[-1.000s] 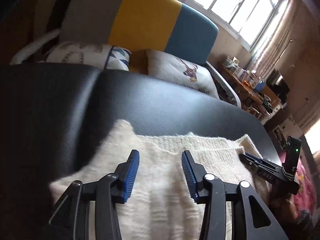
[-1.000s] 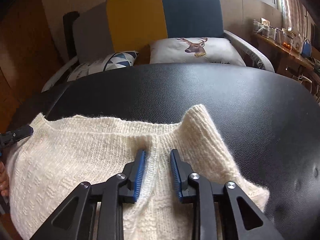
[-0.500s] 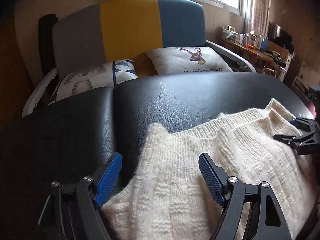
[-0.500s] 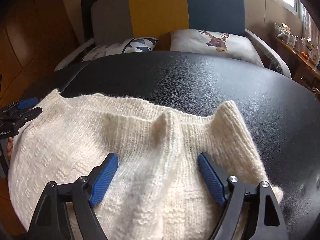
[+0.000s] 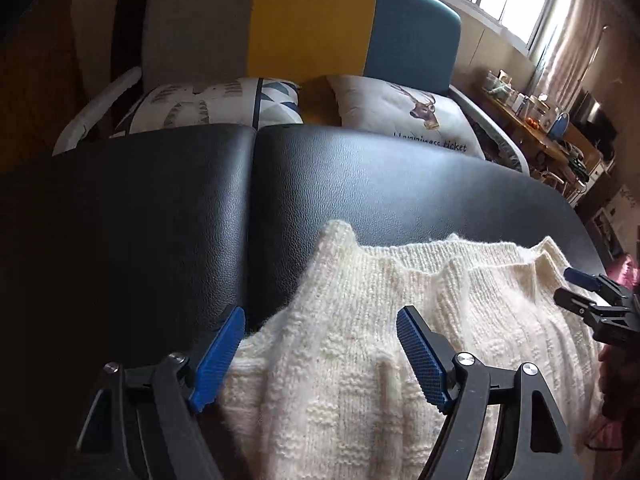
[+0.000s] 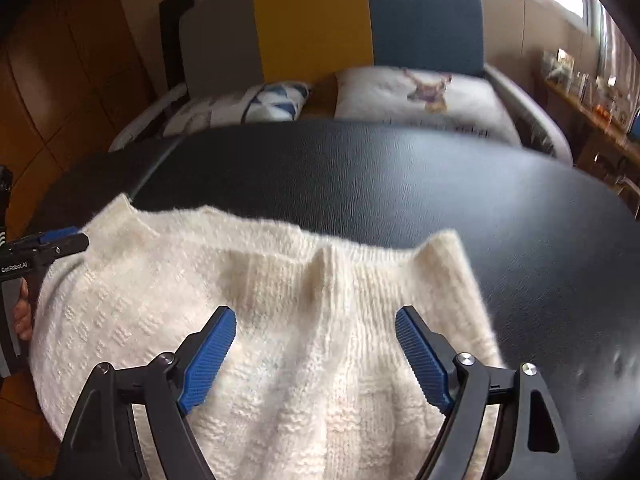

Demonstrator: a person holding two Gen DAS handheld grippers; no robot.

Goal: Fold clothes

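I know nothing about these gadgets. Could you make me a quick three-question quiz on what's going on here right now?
1. True or false: the left claw is clamped shut on the white knitted sweater.
2. What does the sweater lie on? A) black padded surface B) wooden floor C) deer cushion
3. Fill in: the right claw is ____.

Key: 1 false; 2 A; 3 open
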